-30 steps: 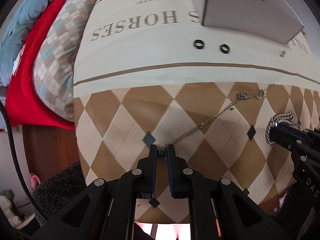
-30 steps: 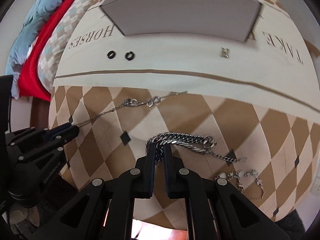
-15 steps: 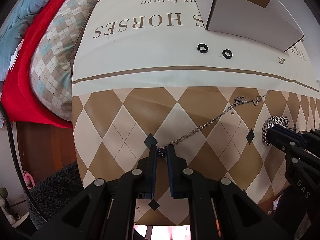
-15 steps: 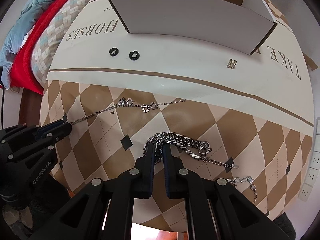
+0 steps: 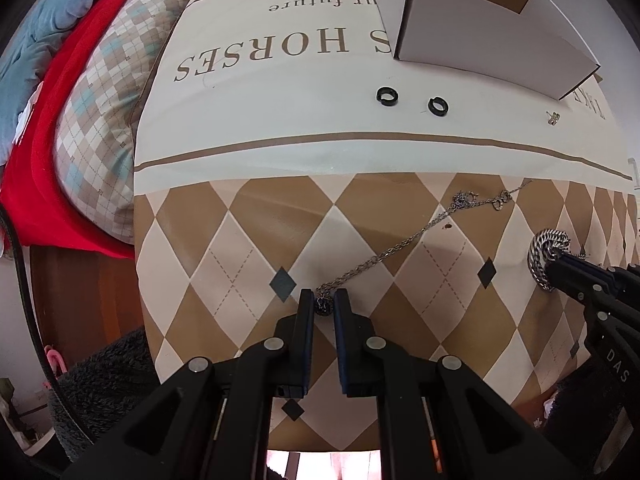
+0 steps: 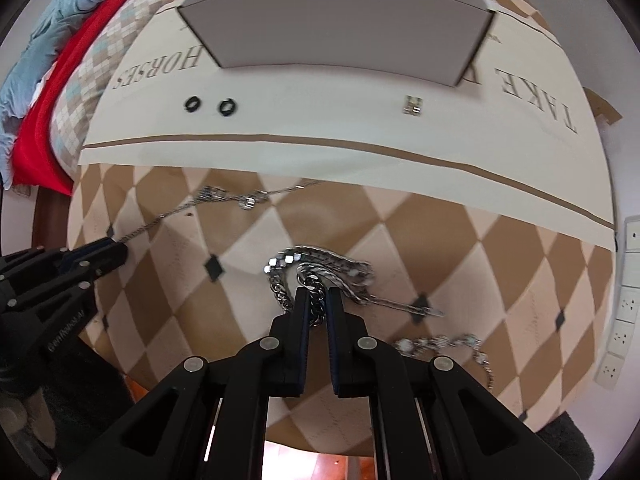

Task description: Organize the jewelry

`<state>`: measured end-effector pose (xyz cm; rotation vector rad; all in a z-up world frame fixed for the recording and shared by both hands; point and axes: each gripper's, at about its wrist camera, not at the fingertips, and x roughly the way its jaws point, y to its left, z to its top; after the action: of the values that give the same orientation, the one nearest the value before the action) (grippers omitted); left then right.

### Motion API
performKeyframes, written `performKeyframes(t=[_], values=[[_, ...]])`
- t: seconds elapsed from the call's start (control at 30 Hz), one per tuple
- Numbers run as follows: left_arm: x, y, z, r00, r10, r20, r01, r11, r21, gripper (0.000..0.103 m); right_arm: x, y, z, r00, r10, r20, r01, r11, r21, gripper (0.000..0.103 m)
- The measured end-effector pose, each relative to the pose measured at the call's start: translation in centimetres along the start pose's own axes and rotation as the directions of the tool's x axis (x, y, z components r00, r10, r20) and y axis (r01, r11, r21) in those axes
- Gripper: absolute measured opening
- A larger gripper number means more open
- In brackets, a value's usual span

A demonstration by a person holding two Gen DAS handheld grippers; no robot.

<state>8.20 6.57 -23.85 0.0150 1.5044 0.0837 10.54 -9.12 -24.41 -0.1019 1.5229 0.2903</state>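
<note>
My left gripper (image 5: 323,305) is shut on the end of a thin silver necklace (image 5: 404,242), which trails up and right across the diamond-patterned cloth. My right gripper (image 6: 318,303) is shut on a thick silver curb chain (image 6: 328,266), bunched at its tips; the chain shows at the right of the left wrist view (image 5: 546,254). A white open cardboard box (image 6: 340,28) stands at the back. Two black rings (image 6: 210,105) and a small gold earring pair (image 6: 413,105) lie in front of it. A thin beaded bracelet (image 6: 444,345) lies right of my right gripper.
The cloth covers a table whose left edge (image 5: 138,240) drops to a bed with a checked pillow (image 5: 108,64), a red blanket and a blue one. Wall sockets (image 6: 628,300) line the right side. A dark fuzzy rug (image 5: 104,380) lies below.
Both grippers have lifted and pulled back a little with their chains held. The thick chain has bunched up and risen off the cloth at the right gripper's tips.
</note>
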Motion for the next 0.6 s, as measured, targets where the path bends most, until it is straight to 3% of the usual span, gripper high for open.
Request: performKeyframes(t=[0.17,0.2,0.23,0.3,0.33,0.4,0.47,0.6], values=[[0.2,0.6,0.4,0.998,-0.059,-0.026,0.059,0.998,-0.028,0.011,-0.1,-2.4,-0.2,0.996,0.086,-0.024,-0.084,0.993,0.083,0.012],[0.1,0.6,0.3,0.997,-0.067,-0.024,0.067,0.997,-0.034,0.011,-0.3,-2.9,-0.3,0.995,0.095,-0.024,-0.092,0.990,0.102,0.022],[0.0,0.6,0.3,0.997,-0.077,-0.018,0.077,0.996,-0.040,0.012,-0.5,-3.6,-0.4,0.995,0.101,-0.015,-0.099,0.987,0.123,0.039],[-0.1,0.6,0.4,0.997,-0.080,-0.018,0.079,0.996,-0.043,0.025,-0.8,-4.5,-0.6,0.996,0.092,-0.005,-0.090,0.985,0.146,0.062],[-0.3,0.5,0.4,0.997,-0.076,-0.014,0.076,0.996,-0.040,0.034,-1.1,-5.1,-0.7,0.996,0.090,0.002,-0.089,0.983,0.162,0.063],[-0.7,0.3,0.6,0.998,-0.066,0.007,0.066,0.997,-0.034,0.078,-1.5,-5.9,-1.0,0.996,0.088,0.015,-0.089,0.980,0.180,0.063],[-1.0,0.2,0.6,0.999,-0.042,0.026,0.043,0.999,-0.027,0.083,-2.2,-6.3,-1.4,0.998,0.062,0.032,-0.067,0.979,0.192,0.063],[-1.3,-0.2,0.7,0.999,0.003,0.035,-0.003,1.000,-0.003,0.083,-4.1,-7.7,-2.7,0.998,0.012,0.061,-0.024,0.981,0.195,0.063]])
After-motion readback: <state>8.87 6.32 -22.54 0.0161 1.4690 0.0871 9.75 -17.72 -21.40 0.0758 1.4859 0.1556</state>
